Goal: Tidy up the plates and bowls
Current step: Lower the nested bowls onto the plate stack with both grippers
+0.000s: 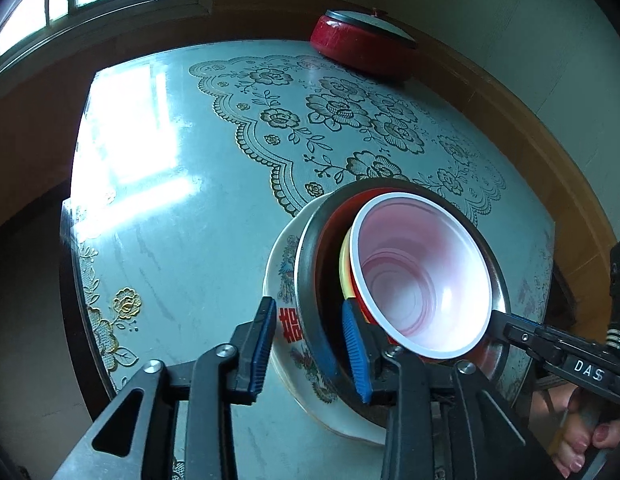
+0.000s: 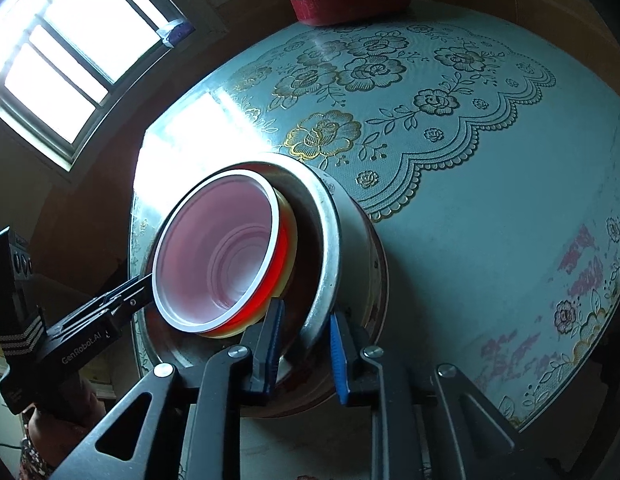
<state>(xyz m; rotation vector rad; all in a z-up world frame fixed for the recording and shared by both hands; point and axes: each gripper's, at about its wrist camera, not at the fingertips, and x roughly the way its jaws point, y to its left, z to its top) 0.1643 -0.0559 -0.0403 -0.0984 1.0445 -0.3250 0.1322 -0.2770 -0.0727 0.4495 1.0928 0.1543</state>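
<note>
A stack stands near the table's edge: a white patterned plate [image 1: 279,264] at the bottom, a metal bowl [image 1: 306,264] on it, a yellow bowl [image 1: 344,268] inside that, and a red bowl with a white inside [image 1: 422,272] on top. My left gripper [image 1: 310,348] is open astride the metal bowl's rim, with a gap at its outer pad. My right gripper [image 2: 306,350] grips the opposite rim of the metal bowl [image 2: 330,240], one pad inside and one outside. The red bowl [image 2: 218,248] shows there too.
A red lidded pot [image 1: 362,44] stands at the far edge of the table [image 1: 170,200], which has a lace-patterned cover under glass. A window is at the upper left. A person's hand [image 1: 590,440] holds the right gripper's handle.
</note>
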